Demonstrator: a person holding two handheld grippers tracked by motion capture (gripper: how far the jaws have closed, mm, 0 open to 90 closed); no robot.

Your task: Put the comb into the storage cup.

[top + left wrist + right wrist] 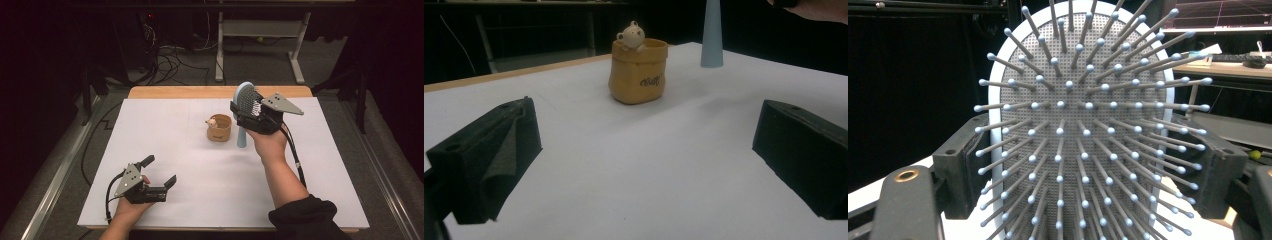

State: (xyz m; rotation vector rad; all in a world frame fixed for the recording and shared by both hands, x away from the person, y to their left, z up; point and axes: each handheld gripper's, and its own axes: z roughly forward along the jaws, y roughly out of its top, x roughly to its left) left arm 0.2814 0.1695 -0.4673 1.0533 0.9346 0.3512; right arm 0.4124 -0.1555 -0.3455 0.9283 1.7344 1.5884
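Nearest the high camera, a dark sleeve (pixel 305 217) enters at the near edge of the tabletop (pixel 165 125). Its hand carries the right gripper (pixel 250 112) toward the far edge, right of centre. This claw is clamped on the head of a pale blue hairbrush (pixel 243 100), which stands upright with its handle tip down at the white surface (contact or slight clearance cannot be told). Just left of the handle sits a tan pot (pixel 219 128) with a small bear figure at its rim. The upright hold probably serves to drop the handle into that pot. The left gripper (pixel 159 172) rests near the near left corner, jaws spread wide and holding nothing; it appears parked clear of the work.

Left gripper view: both black jaws stand far apart over bare white surface. The pot (pixel 638 75) is well ahead between them, and the brush handle (pixel 712 35) stands behind it to the right.

Right gripper view: the brush head (pixel 1083 130) faces the camera, bristles outward. The jaws press its rim from both sides at a fairly wide setting, since the head is broad. The grip looks firm.
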